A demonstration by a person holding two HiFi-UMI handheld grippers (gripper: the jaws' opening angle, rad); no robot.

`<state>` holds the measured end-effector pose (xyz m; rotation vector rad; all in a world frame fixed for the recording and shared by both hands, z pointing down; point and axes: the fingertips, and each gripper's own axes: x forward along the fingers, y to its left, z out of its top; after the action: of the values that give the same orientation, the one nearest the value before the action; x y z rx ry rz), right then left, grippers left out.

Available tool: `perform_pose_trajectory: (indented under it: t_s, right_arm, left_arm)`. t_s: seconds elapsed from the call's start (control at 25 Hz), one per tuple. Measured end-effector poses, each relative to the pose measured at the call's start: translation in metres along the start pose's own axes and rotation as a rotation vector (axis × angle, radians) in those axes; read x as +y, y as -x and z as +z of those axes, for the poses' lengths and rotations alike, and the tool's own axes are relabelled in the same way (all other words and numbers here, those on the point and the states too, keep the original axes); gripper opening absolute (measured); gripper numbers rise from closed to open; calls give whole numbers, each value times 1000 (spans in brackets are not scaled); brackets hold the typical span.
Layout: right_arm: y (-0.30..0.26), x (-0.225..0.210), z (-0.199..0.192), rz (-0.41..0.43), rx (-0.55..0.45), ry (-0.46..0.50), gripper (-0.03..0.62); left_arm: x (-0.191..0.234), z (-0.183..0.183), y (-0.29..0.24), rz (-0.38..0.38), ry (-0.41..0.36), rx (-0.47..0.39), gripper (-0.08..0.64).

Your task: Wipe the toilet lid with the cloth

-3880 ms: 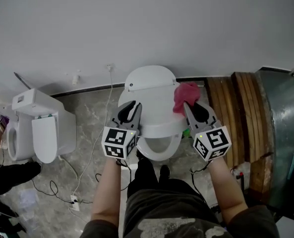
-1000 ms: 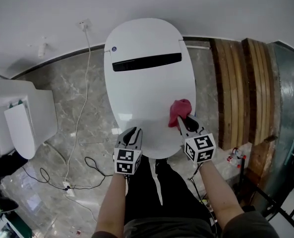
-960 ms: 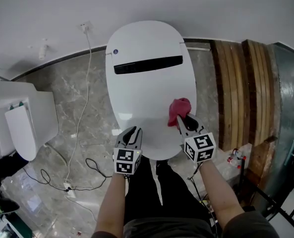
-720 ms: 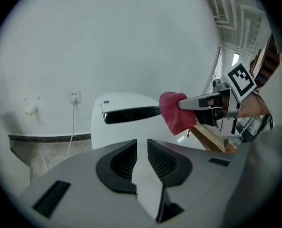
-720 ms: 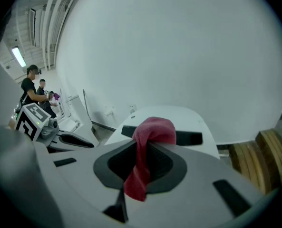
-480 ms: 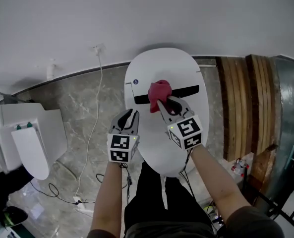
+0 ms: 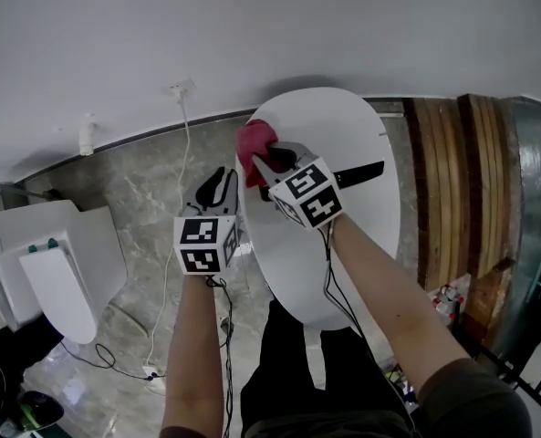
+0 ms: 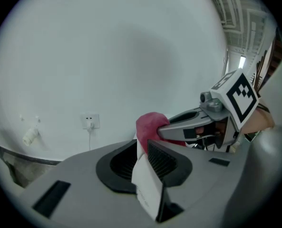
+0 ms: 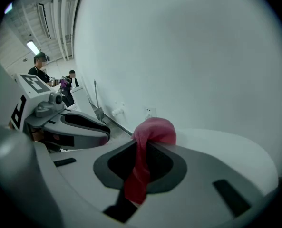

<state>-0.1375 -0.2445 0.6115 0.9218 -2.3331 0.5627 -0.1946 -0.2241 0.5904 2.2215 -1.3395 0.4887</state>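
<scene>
The white oval toilet lid (image 7: 352, 217) lies closed in the middle of the head view, with a dark slot across its back part. My right gripper (image 7: 265, 161) is shut on the red cloth (image 7: 254, 140) at the lid's far left edge; the cloth (image 9: 153, 129) bunches over the fingertips and hangs down between the jaws. My left gripper (image 7: 219, 186) hovers beside the lid's left rim, over the floor. Its jaws stand close together with a white paper slip (image 8: 148, 190) pinched between them. The right gripper (image 8: 179, 126) and cloth (image 8: 149, 125) show just ahead of it.
A second white toilet (image 7: 65, 263) stands at the left. Cables (image 7: 174, 235) run over the marble floor from a wall socket (image 7: 181, 88). Wooden planks (image 7: 448, 181) and a metal casing (image 7: 536, 199) stand at the right. People (image 9: 41, 65) stand far off.
Both grippers have moved away from me along the lid. The cloth has travelled from the lid's near right rim across to its far left edge. The left gripper went along beside it.
</scene>
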Motion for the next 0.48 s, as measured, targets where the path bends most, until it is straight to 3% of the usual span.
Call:
perform_pose_trajectory:
  t_s: [0.28,0.48]
  right_arm:
    - [2,-43,-1,-53,-11,-24,43]
    - [32,-103,-8,-128,-38,-52,43]
  left_arm:
    - [-19,10,-21,-18,-23,13,80]
    - [-60,25,-39,-17,-31,5,80]
